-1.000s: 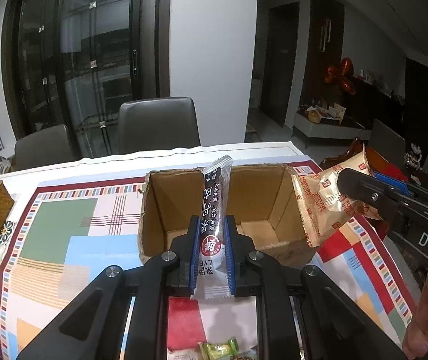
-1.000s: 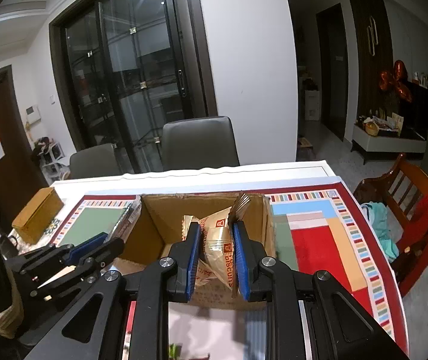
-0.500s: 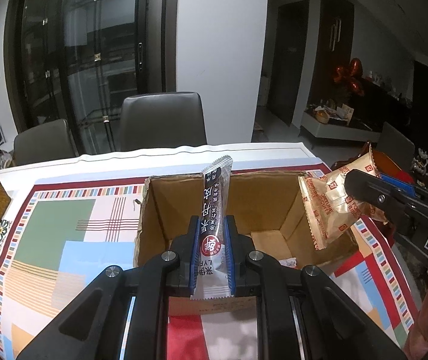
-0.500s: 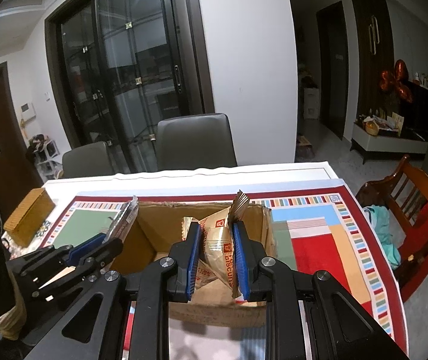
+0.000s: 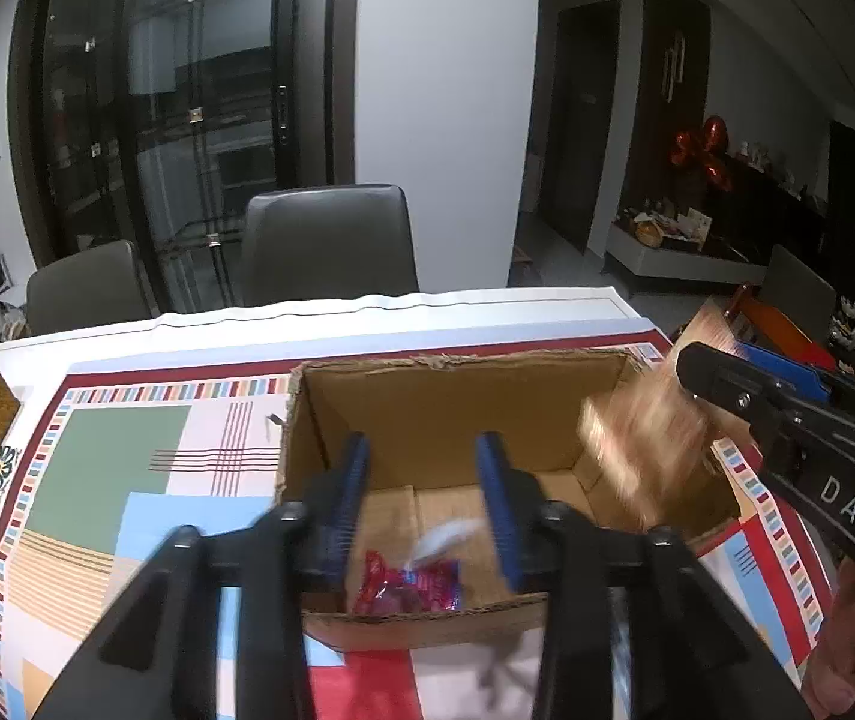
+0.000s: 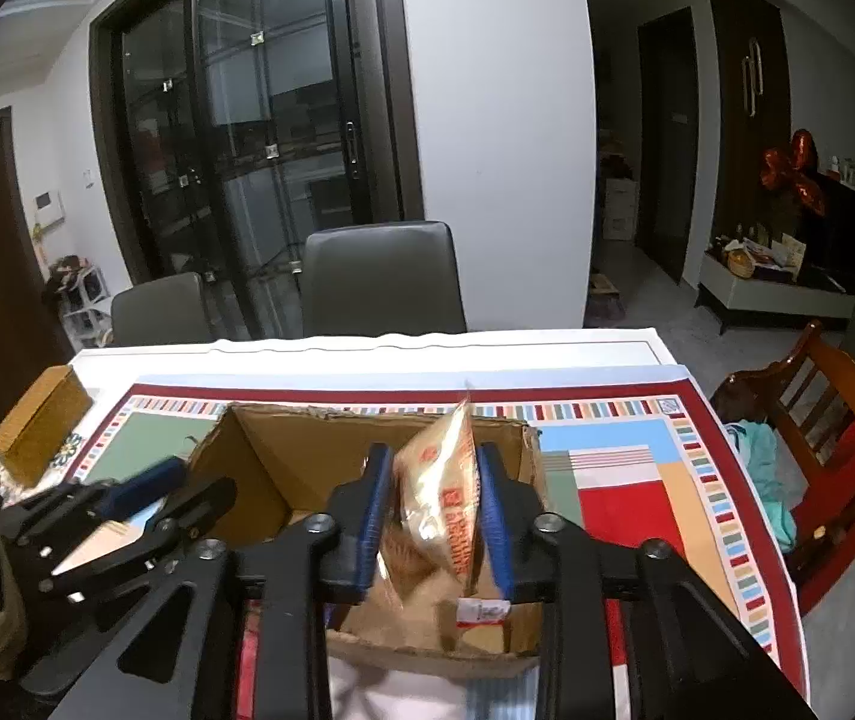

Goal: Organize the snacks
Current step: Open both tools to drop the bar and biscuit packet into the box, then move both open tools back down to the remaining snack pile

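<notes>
Hovering over the open box [image 5: 451,420] on the tabletop [image 5: 127,468], both claws were opening: the left claw [image 5: 421,510] stood spread with nothing between its pads, a red packet [image 5: 406,588] and a white blur lying on the box floor below it. The right claw [image 6: 434,516] was loosening around a tan pouch [image 6: 442,498] that sat between its pads, blurred and seemingly dropping. Falling close to the box's right wall, that pouch might catch the rim and tumble outside.

An open cardboard box [image 5: 451,420] is sitting upright, holding a red packet [image 5: 406,588]; a tan snack bag [image 6: 442,498] is dropping in, blurred.
</notes>
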Demonstrator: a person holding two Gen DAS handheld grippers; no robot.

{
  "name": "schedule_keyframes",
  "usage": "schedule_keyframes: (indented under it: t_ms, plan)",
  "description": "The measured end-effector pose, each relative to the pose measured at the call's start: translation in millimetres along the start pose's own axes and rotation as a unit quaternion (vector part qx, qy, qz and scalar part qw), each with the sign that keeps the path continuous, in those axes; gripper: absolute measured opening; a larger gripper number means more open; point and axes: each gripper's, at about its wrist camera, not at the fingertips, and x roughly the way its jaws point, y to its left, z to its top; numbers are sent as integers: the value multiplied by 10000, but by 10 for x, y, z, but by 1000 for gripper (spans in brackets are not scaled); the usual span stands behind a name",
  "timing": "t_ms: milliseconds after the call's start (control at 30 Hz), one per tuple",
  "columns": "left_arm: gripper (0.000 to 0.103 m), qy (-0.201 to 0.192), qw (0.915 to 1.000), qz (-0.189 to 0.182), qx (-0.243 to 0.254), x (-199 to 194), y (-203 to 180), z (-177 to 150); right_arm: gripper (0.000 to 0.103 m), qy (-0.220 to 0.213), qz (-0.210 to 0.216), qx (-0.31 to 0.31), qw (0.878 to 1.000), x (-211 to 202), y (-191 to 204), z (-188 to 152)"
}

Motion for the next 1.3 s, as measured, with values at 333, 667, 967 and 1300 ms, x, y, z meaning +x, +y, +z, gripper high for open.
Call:
schedule_keyframes:
  t_ms: [333,667,967,1300]
  plan:
    - [62,-86,9996,218,-155,-151,97,-7,52,-13,-180,13,9998,-93,4,-21]
    - [62,-236,9992,288,-135,-470,116,-39,52,-107,-274,-6,9996,-382,40,-66]
    - [62,-298,9990,311,-146,-714,120,-151,52,-169,-258,-17,9995,-622,62,-157]
    - [62,-298,9991,294,-71,-901,40,-287,52,-177,-242,35,9995,-805,37,-287]
